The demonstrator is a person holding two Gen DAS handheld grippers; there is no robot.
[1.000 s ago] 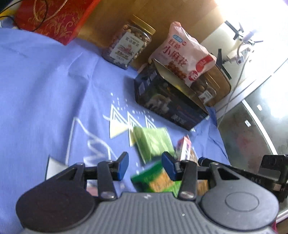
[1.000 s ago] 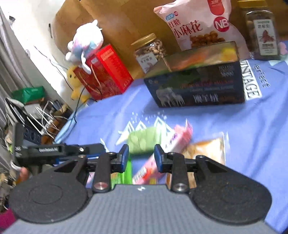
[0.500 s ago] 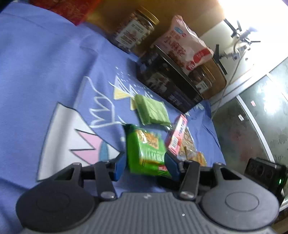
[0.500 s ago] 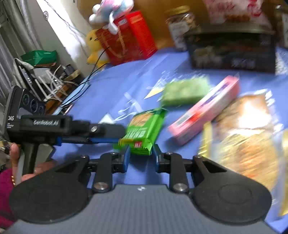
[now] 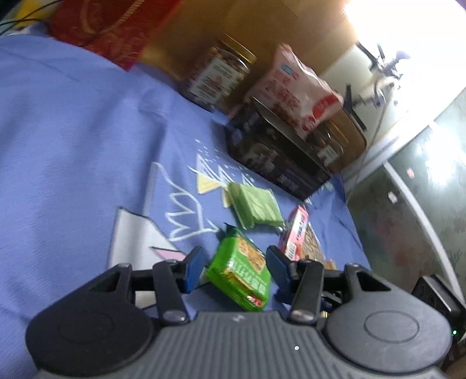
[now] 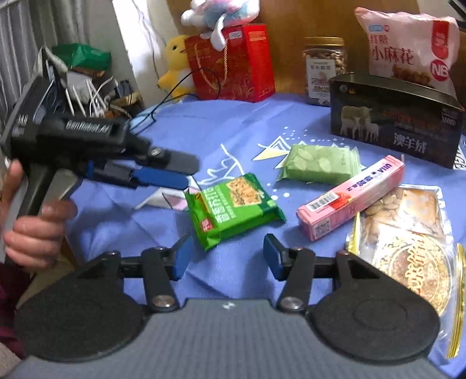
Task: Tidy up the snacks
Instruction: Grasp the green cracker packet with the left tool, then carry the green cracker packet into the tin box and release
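Right wrist view shows the green snack pack (image 6: 233,208) lying flat on the cloth (image 6: 256,122), apparently set down for sorting, with the right gripper (image 6: 225,256) opening and empty and the left gripper (image 6: 174,172) unclenched beside it.

A tablecloth (image 6: 122,221) is spread over the table, and the snacks are laid on it. In the right wrist view, a cracker packet (image 6: 233,204) is placed nearest the front, with a leaf-printed pouch (image 6: 317,164) behind it to the right. A long carton (image 6: 352,196) is set right of both, its near end beside a large bag of round cakes (image 6: 407,256). A dark box (image 6: 396,122) is stood behind these. Behind it, a nut jar (image 6: 323,70) is stood on the left and a twist-snack bag (image 6: 407,46) on the right. A gift box (image 6: 233,64) is placed further left, with a plush toy (image 6: 218,14) on top of it.
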